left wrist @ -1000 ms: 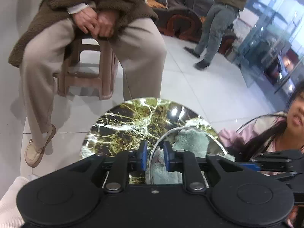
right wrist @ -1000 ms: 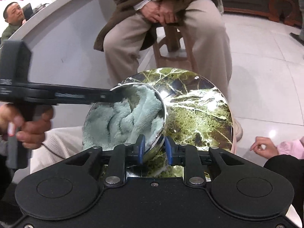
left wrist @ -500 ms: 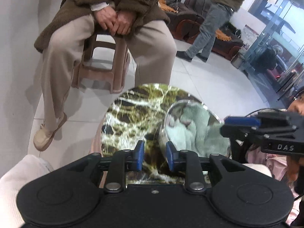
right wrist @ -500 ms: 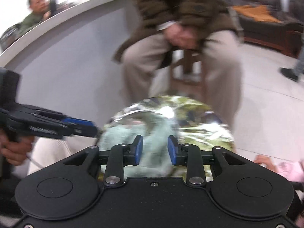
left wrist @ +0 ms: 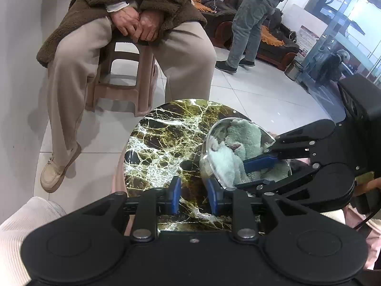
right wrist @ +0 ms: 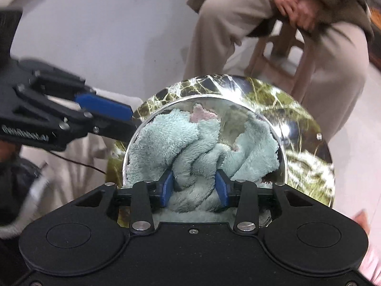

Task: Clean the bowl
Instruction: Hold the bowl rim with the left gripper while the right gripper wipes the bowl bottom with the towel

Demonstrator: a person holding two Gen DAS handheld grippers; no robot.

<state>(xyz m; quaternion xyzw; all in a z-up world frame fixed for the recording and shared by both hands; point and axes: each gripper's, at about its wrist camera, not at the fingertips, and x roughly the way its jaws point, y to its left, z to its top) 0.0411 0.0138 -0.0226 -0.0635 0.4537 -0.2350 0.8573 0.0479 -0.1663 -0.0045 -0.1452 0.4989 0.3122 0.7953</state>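
While the left wrist view takes in the whole room, the right wrist view looks almost straight into the bowl (right wrist: 204, 140), which fills its centre. There the right gripper (right wrist: 194, 190) sits low in the frame with its blue pads either side of a fold of pale green towel (right wrist: 166, 147); its jaws are closing, and the towel bulges between them. A pink patch shows on the towel near the far rim. The left gripper (right wrist: 104, 107) enters from the left edge, its blue tip close to the bowl's rim; whether it touches I cannot tell.

From the left wrist view, the bowl (left wrist: 209, 152) stands at the right side of a round marble table (left wrist: 162, 147), right of centre. The left gripper (left wrist: 193, 195) hangs over bare marble just left of the bowl, jaws slightly apart with nothing between them. The right gripper (left wrist: 259, 162) reaches into the bowl from the right, a blue finger lying on the towel (left wrist: 240, 133). Only this view shows a person seated on a stool (left wrist: 123, 81) at upper left, and another person standing by a sofa (left wrist: 273, 38) at upper right.
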